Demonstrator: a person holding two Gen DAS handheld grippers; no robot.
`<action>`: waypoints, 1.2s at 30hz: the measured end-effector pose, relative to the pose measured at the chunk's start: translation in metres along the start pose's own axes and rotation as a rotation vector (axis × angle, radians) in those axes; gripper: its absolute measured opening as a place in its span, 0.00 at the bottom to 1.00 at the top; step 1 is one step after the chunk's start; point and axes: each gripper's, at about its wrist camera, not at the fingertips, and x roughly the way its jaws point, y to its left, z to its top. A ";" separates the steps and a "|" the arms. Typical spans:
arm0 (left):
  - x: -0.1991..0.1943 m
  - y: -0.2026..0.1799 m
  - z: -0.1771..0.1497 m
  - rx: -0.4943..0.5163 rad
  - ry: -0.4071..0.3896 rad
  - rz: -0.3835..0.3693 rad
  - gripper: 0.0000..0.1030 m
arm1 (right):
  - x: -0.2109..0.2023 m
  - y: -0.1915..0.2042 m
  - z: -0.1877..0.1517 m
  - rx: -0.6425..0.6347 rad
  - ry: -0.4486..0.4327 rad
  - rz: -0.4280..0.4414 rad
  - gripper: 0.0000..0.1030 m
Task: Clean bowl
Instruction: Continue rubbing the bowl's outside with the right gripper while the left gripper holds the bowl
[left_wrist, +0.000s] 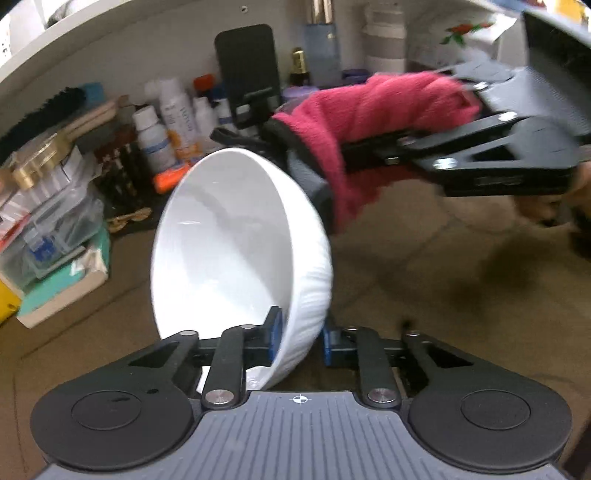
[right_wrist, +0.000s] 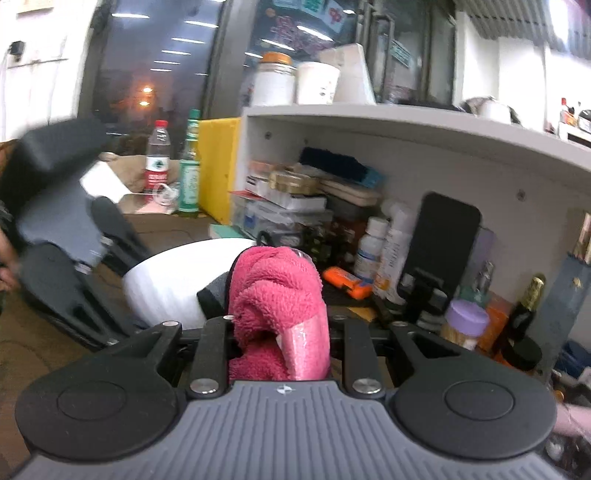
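A white ribbed bowl (left_wrist: 236, 251) is held on edge, its opening facing left, above the brown table. My left gripper (left_wrist: 299, 336) is shut on the bowl's rim, one blue pad inside and one outside. My right gripper (right_wrist: 280, 332) is shut on a bunched pink cloth (right_wrist: 277, 295). In the left wrist view the right gripper (left_wrist: 369, 144) reaches in from the right, and the pink cloth (left_wrist: 369, 122) hangs just behind the bowl's outer wall. In the right wrist view the bowl (right_wrist: 177, 284) lies just beyond the cloth.
A white shelf (right_wrist: 406, 122) spans the back. Under it stand bottles (left_wrist: 170, 125), stacked boxes (left_wrist: 51, 206), a black phone stand (left_wrist: 251, 74) and an orange item (left_wrist: 170, 177). The brown table surface (left_wrist: 424, 273) spreads to the right of the bowl.
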 end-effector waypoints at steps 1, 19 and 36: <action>-0.001 -0.001 -0.001 -0.003 0.003 0.000 0.18 | -0.001 0.002 0.000 0.004 0.000 0.023 0.24; 0.019 0.008 0.001 0.085 -0.039 0.153 0.70 | -0.035 0.032 0.009 -0.062 -0.053 0.222 0.24; -0.011 -0.039 -0.023 0.072 -0.014 -0.244 0.31 | -0.058 0.025 -0.014 -0.004 0.021 0.120 0.24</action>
